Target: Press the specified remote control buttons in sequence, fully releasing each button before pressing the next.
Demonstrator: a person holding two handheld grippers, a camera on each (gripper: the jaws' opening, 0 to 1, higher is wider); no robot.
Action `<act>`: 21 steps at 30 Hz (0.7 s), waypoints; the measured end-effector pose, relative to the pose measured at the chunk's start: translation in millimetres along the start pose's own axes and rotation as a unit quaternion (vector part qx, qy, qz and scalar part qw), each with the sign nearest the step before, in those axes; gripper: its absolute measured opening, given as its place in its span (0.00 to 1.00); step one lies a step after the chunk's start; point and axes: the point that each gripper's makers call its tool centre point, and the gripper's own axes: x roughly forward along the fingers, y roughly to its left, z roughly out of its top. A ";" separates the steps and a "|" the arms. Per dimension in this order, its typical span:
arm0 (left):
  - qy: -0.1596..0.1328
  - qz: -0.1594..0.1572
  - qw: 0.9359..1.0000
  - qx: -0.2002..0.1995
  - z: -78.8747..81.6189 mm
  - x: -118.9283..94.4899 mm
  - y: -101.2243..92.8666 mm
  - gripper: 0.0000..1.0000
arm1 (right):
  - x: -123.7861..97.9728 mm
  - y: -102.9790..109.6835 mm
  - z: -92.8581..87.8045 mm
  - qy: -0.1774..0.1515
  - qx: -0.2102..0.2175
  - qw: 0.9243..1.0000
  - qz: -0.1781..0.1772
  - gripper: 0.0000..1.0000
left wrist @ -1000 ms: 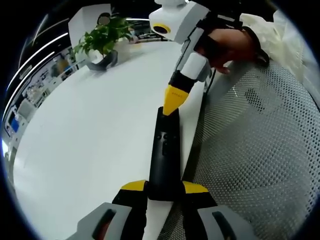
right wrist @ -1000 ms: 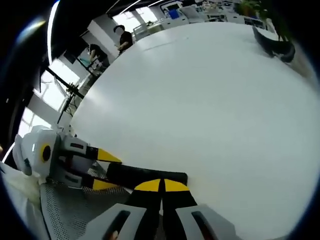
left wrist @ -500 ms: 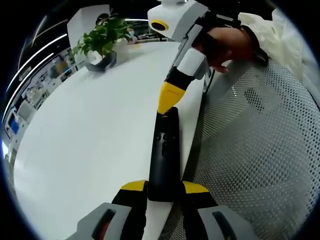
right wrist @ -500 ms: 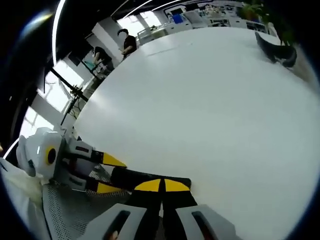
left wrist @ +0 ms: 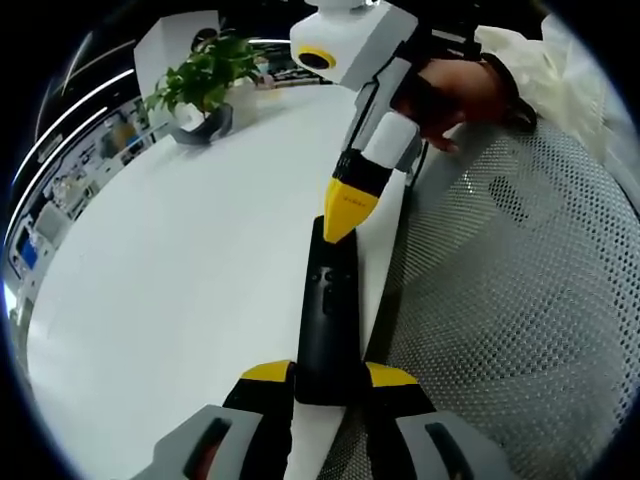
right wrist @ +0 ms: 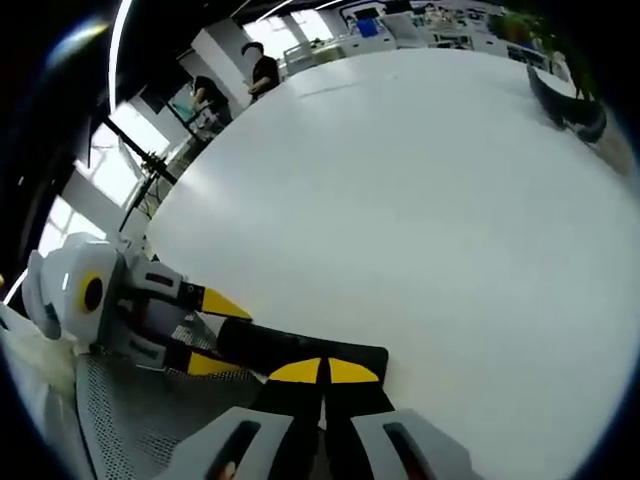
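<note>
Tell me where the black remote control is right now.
In the left gripper view, the slim black remote control lies on the white table's edge beside grey mesh, clamped by the left gripper, the closed right gripper at its far end.

An open-plan office or lab is indicated. Beyond the large white table [right wrist: 420, 180], rows of equipped workstations [right wrist: 420, 15], tall windows [right wrist: 105, 165] and standing people [right wrist: 265, 70] are seen; a potted plant [left wrist: 205, 75] sits at the table's far edge.

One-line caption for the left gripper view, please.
Left claw clamps a black remote at the white table edge while the right claw's shut yellow tips meet its far end.
</note>
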 end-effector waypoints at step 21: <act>-0.002 -0.002 1.000 0.004 0.2 0.1 0.1 0.26 | 0.2 -2.6 0.7 -0.007 0.033 0.999 0.011 0.00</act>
